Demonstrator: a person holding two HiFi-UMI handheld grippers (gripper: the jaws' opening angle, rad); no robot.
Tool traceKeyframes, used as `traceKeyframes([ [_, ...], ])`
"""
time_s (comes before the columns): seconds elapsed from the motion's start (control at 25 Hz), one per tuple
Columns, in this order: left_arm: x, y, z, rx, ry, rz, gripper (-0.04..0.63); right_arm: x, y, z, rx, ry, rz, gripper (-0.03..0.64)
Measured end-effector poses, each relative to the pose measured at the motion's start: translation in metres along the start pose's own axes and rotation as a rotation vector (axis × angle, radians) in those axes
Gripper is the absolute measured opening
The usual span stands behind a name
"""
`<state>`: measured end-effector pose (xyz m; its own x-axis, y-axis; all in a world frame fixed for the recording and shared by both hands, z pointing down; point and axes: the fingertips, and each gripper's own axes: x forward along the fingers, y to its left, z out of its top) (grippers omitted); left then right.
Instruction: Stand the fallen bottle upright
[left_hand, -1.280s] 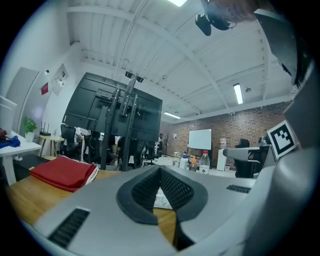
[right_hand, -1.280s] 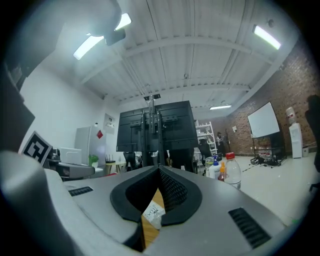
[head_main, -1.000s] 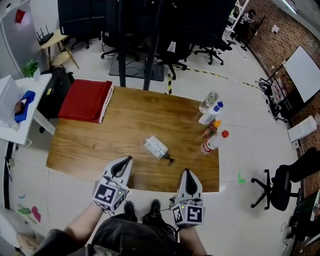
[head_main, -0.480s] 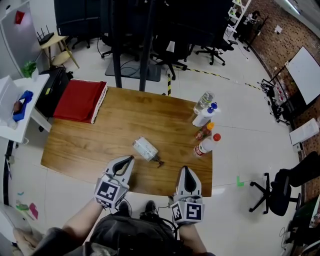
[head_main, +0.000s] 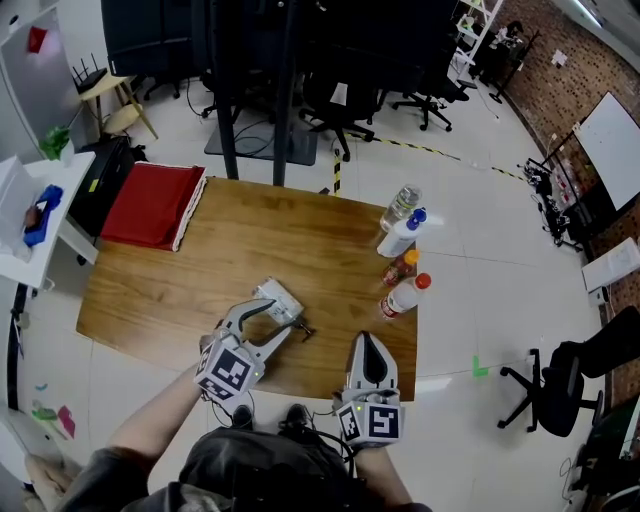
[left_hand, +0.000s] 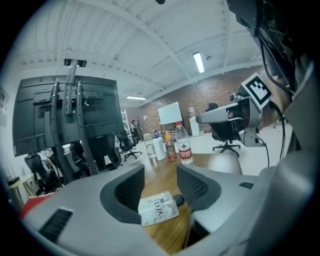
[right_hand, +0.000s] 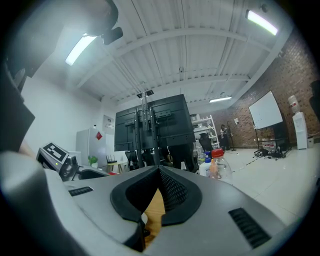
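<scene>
Since earlier, my left gripper (head_main: 279, 318) has advanced; its jaws have just been opening and straddle the fallen bottle (head_main: 276, 297), lower-centre counter (head_main: 250, 230), not pressing. Right gripper (head_main: 366, 340) jaws closed, empty. Approach step; next I clamp, then tilt upright.

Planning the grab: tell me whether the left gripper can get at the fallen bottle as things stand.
Probably yes. The left gripper has just been opening its jaws, and the fallen bottle lies between them, not yet pressed by the pads, with nothing blocking the way.
</scene>
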<state>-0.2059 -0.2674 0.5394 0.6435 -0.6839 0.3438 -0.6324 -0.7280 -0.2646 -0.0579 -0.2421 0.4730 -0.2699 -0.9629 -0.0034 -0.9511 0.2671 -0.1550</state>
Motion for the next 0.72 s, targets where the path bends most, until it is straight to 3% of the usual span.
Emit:
traceKeyframes([
  [0.4,0.059,-0.022,-0.031,0.237,0.216,-0.179,0.288,0.008,-0.030,-0.013,0.032,0.018,-0.005,0.000],
  [0.72,0.087,-0.055,-0.045,0.627,0.308,-0.369,0.313,0.009,-0.049,-0.019,0.068,0.027,-0.023,0.000],
])
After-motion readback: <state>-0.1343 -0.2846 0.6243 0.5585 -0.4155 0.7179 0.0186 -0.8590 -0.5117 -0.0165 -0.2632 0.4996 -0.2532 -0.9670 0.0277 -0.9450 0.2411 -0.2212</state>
